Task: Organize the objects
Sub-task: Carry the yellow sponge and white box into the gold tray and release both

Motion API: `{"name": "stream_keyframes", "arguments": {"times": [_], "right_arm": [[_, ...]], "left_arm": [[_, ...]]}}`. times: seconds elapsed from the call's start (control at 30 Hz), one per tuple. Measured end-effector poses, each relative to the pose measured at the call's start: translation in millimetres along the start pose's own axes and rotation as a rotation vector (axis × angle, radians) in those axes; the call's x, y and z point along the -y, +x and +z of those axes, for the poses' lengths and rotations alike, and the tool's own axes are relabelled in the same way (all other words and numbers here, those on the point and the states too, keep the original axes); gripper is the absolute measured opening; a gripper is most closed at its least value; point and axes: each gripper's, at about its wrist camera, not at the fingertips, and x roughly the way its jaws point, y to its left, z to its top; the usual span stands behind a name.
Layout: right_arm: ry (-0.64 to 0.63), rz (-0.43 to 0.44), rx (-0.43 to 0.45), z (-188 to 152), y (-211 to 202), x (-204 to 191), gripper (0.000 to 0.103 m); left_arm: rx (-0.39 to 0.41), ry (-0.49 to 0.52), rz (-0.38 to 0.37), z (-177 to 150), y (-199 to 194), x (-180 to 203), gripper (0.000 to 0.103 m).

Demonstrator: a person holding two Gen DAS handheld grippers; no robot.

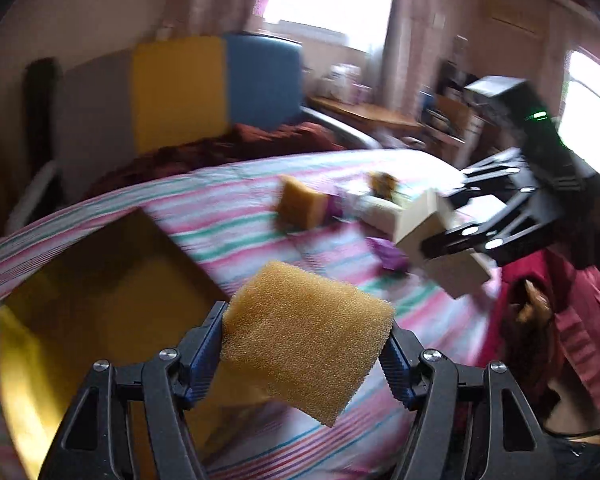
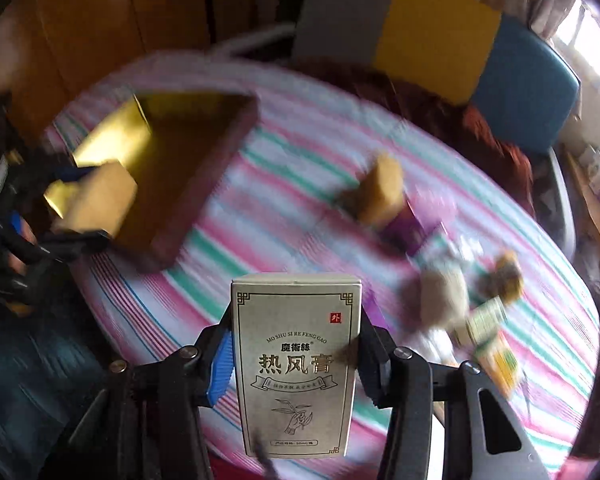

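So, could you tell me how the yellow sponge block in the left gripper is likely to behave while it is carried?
The sponge block looks like open-pored foam, so probably very light and squashy. The left gripper holds it tilted between ribbed pads, so it may twist but seems unlikely to slip.

Striped bedcover [image 2: 308,160] — grey, yellow, blue headboard [image 2: 432,32] behind.

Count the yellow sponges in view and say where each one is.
2 clearly: one sponge clamped in the left gripper, another sponge lying mid-bed on the striped bedspread. A blurred brownish lump further right may be a third.
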Motion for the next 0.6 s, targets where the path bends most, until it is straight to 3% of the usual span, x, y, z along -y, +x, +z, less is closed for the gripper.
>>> {"name": "stream_keyframes", "arguments": {"times": [0.2, 0.37, 0.47, 0.5, 0.53, 0.6], "right_arm": [[0.007, 0.129, 0.124, 66.9, 15.2, -56.8, 0.051], [0.036, 0.228, 0.088, 110.8, 57.0, -108.1, 0.051], [0.075, 0.262, 0.06, 133.0, 88.0, -132.6, 0.052], [0.094, 0.262, 0.072, 139.2, 94.4, -139.1, 0.056], [0.107, 0.273, 0.079, 142.2, 98.7, -142.7, 0.069], [0.133, 0.299, 0.076, 144.5, 105.1, -152.0, 0.084]], "left_arm": [[0.019, -0.183, 0.231, -21.3, -36.2, -71.0, 0.071], [-0.006, -0.29, 0.42, -47.9, -54.6, -115.9, 0.072], [-0.017, -0.349, 0.524, -62.4, -62.7, -136.3, 0.078], [-0.019, -0.364, 0.535, -65.9, -64.1, -141.3, 0.084], [-0.017, -0.38, 0.544, -69.5, -66.1, -144.8, 0.089], [-0.004, -0.411, 0.572, -75.5, -72.5, -148.1, 0.102]]}}
